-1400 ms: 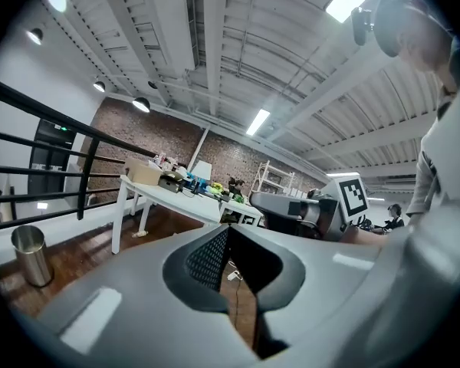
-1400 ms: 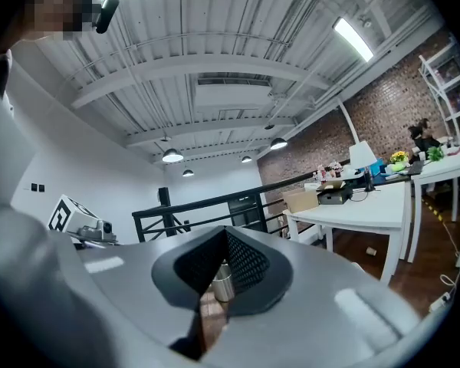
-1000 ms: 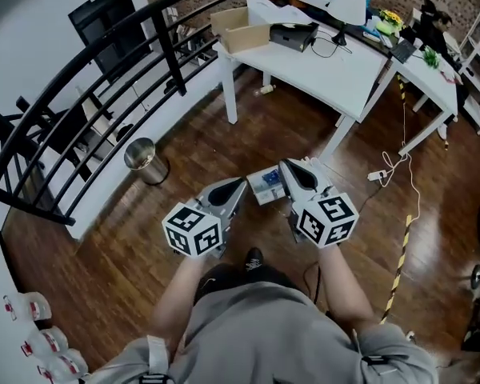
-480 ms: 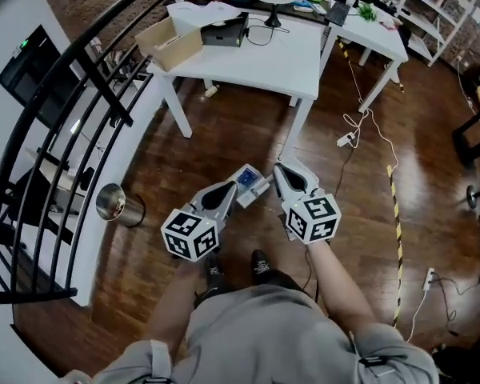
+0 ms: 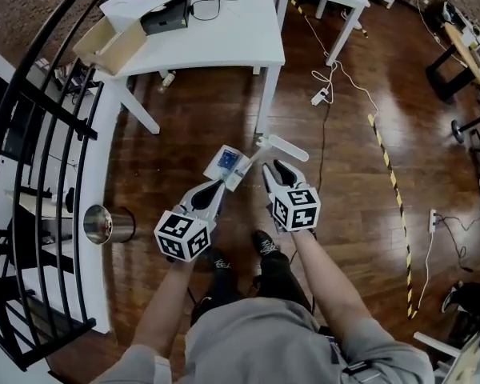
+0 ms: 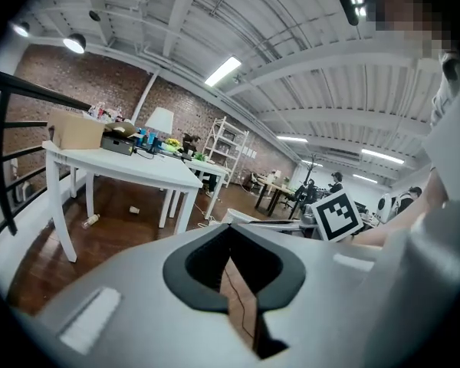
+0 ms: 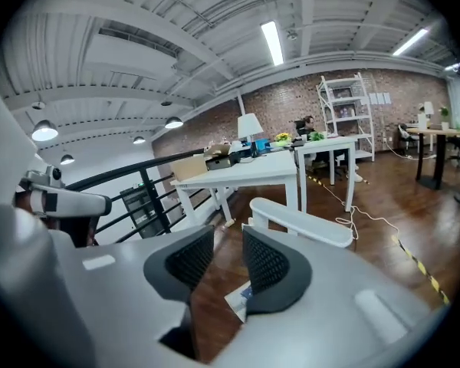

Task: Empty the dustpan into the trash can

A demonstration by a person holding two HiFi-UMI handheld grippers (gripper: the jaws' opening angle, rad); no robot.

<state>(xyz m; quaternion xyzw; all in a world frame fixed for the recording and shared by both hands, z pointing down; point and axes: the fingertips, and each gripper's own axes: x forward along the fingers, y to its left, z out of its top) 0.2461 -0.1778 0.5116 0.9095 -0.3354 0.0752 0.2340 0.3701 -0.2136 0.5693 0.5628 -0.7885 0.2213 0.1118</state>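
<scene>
While both grippers hang low over the wooden floor (image 5: 184,126), the dustpan (image 5: 230,163) lies on the boards right at their 12 o'clock. There's something blue in its white pan, and its white handle (image 5: 285,146) runs off towards 3 o'clock.

The left gripper (image 5: 219,185) points at the pan's near edge, tips just beside it. In the left gripper view its fingers (image 6: 188,271) are pressed together. Only a sliver of floor shows below the tips, and nothing sits between them.

Over to the right gripper (image 5: 274,167), whose tips sit just short of the handle. In the right gripper view its fingers (image 7: 270,263) stand narrowly apart and have just been opening. Only floor and a corner of the pan show through the gap. The handle lies beyond the tips at about 1 o'clock, clear of both fingers, so nothing is held on that side either.

The trash can (image 5: 106,224), shiny metal with an open top, sits by the foot of the black railing (image 5: 32,110). That's at 9 o'clock from the left gripper and well apart from the dustpan.

Farther out at 12 o'clock stands the white worktop (image 5: 224,38) with a cardboard box (image 5: 112,46) on its left end. A yellow-and-black tape line (image 5: 392,182) runs down the floor at 3 o'clock.
</scene>
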